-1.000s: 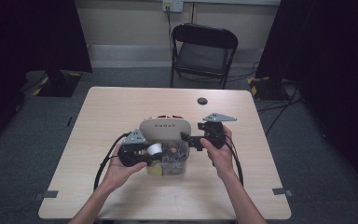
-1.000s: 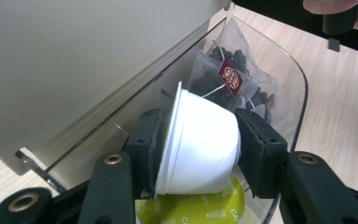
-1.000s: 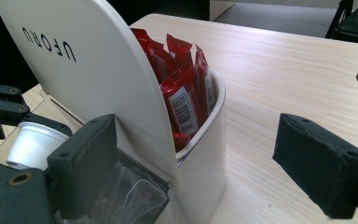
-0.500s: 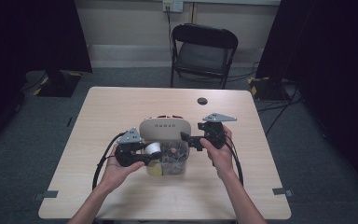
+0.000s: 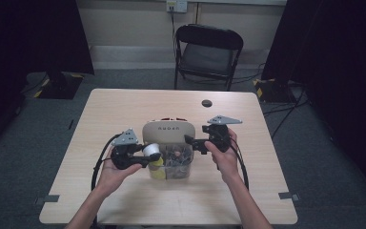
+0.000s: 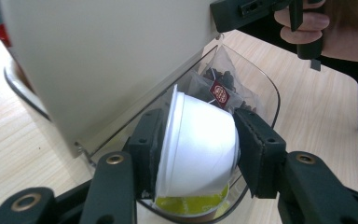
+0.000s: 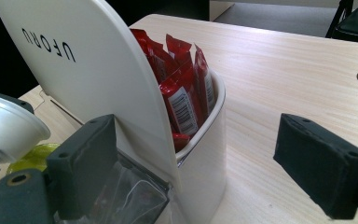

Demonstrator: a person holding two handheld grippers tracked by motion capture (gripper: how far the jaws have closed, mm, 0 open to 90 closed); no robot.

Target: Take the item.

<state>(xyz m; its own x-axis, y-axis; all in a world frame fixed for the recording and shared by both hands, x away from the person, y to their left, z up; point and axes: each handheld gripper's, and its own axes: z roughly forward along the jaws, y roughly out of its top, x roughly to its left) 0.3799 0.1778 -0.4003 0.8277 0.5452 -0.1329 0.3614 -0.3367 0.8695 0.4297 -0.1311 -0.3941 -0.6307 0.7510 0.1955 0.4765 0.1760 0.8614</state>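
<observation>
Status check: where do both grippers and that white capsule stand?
Left gripper shut on white capsule, over clear bin. Right gripper open, straddling beige lid. Nothing blocking.

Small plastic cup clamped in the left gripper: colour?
White plastic cup, clearest in the left gripper view.

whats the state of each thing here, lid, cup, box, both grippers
lid: raised, tilted back
white cup: on its side, clamped between the left jaws over the clear compartment
left gripper: shut on the white cup
right gripper: open, jaws either side of the lid's edge
clear compartment: uncovered, holds tea bags
rear compartment: holds red sachets standing upright
</observation>
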